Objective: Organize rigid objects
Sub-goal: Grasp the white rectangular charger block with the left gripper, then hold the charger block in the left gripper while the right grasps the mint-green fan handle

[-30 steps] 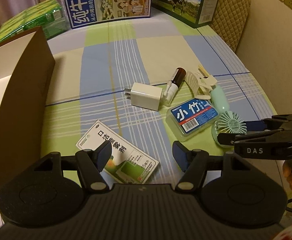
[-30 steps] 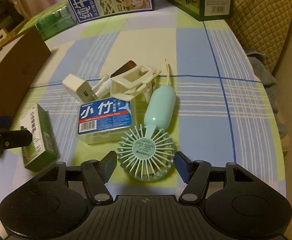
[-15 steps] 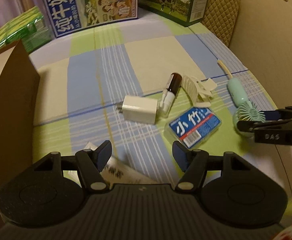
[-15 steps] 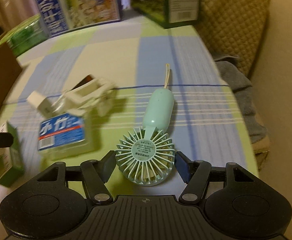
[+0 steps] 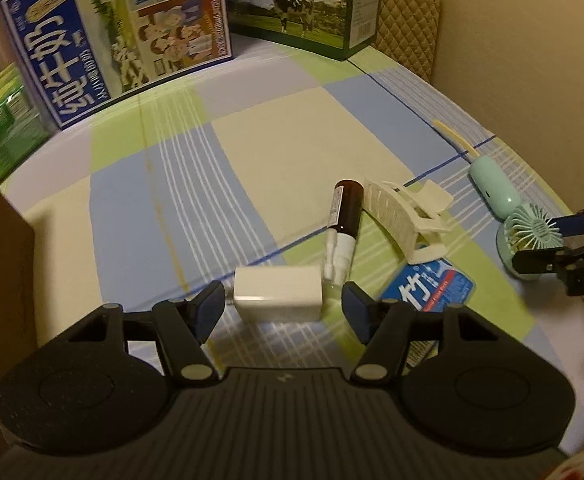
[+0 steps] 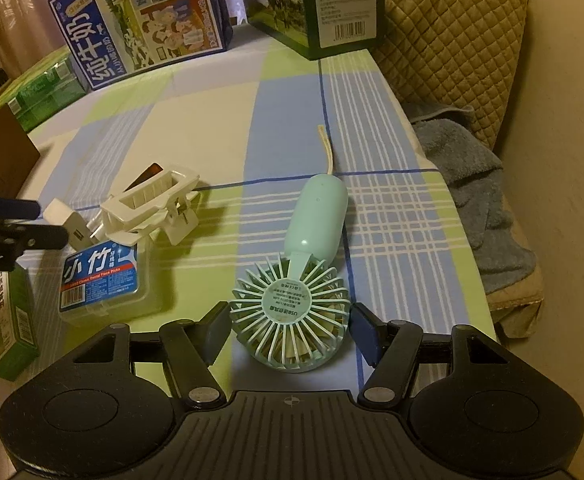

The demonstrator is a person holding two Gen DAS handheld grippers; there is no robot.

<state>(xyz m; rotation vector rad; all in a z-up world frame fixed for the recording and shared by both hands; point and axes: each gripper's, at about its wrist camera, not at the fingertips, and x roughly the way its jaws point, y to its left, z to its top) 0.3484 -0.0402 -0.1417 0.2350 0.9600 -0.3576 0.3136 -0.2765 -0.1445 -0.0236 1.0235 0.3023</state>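
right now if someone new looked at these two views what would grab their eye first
Probably the mint handheld fan, lying flat with its round head between the open right gripper. Next, the white charger block between the open left gripper, beside a brown bottle. Big milk cartons stand at the back.

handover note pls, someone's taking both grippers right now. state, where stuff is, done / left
Left gripper: open, white charger between its fingers, not clamped.
Right gripper: open, straddling the head of the mint handheld fan, which lies flat on the table.
On the checked cloth: brown spray bottle touching the charger, white hair claw clip, floss pick box, green carton at the near left.
Brown cardboard box stands at the far left.
Done: nothing is gripped or visibly sorted.
Left: likely close on charger and fan, then sort the rest.
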